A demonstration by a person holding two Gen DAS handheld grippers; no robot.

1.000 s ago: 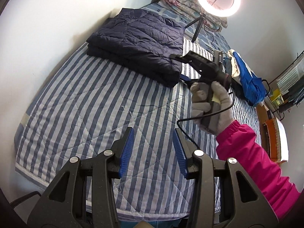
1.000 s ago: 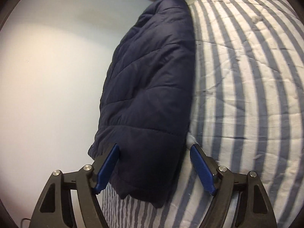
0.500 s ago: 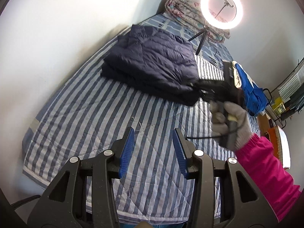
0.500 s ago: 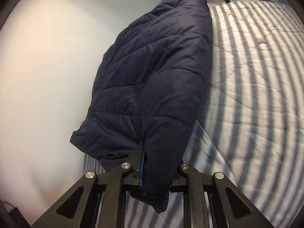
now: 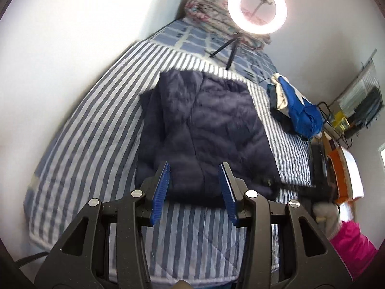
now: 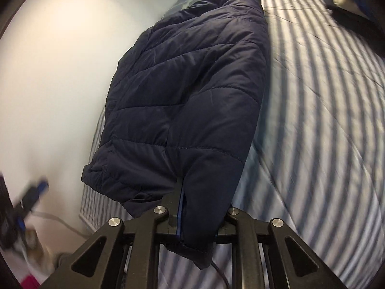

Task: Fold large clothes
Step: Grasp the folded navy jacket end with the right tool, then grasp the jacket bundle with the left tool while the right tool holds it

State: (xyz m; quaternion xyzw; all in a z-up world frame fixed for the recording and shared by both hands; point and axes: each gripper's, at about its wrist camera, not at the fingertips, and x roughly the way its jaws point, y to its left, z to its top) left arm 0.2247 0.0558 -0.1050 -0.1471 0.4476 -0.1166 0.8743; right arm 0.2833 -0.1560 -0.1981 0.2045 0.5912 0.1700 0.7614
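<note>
A folded navy quilted jacket (image 5: 204, 130) lies on the striped bed (image 5: 96, 125). My left gripper (image 5: 193, 190) is open and empty, its blue pads on either side of the jacket's near edge as seen from above. My right gripper (image 6: 192, 219) is shut on the jacket's near corner (image 6: 197, 192), which bunches between the jaws; the rest of the jacket (image 6: 192, 84) stretches away over the bed (image 6: 324, 120). In the left wrist view the right gripper is mostly hidden at the far right by the gloved hand (image 5: 324, 216).
A lit ring light (image 5: 257, 12) on a tripod stands at the head of the bed, beside a floral bundle (image 5: 207, 12). A blue and white garment pile (image 5: 296, 106) lies at the bed's right edge. A white wall (image 6: 60, 72) runs along the left side.
My right gripper, shut on the jacket corner since half a second ago, has dragged the jacket toward the bed's near end. My left gripper has swung over the jacket's near edge.
</note>
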